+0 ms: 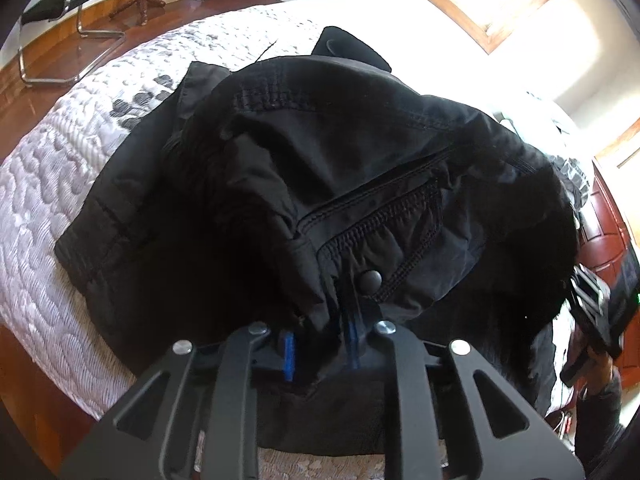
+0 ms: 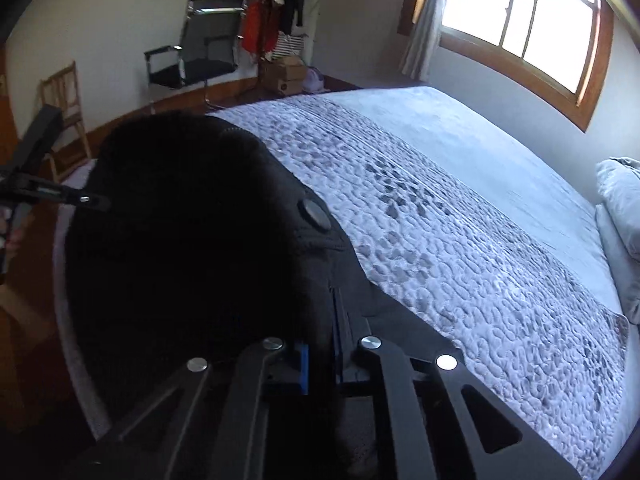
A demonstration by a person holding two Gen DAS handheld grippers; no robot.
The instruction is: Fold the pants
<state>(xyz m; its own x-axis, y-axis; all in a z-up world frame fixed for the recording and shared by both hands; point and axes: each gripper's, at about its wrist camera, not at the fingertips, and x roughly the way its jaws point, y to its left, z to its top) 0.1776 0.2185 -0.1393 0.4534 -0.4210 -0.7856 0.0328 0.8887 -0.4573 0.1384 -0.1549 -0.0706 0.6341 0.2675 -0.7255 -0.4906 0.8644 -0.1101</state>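
Observation:
Black pants (image 1: pixel 304 168) lie bunched on a white quilted bed (image 1: pixel 52 184), with a zip pocket and a snap button showing. My left gripper (image 1: pixel 320 340) is shut on the waist edge of the pants near the snap. My right gripper (image 2: pixel 320 356) is shut on the pants (image 2: pixel 180 240) at another part of the edge, close to a round button. The fabric is lifted between both grippers and hangs over the bed. The right gripper also shows at the right edge of the left wrist view (image 1: pixel 592 320). The left gripper shows at the left edge of the right wrist view (image 2: pixel 48 192).
The quilted bed (image 2: pixel 460 248) stretches right towards pillows (image 2: pixel 620 216) under a window. A black office chair (image 2: pixel 200 48), a wooden chair (image 2: pixel 64 100), cardboard boxes (image 2: pixel 284 74) and hanging clothes stand by the far wall on a wooden floor.

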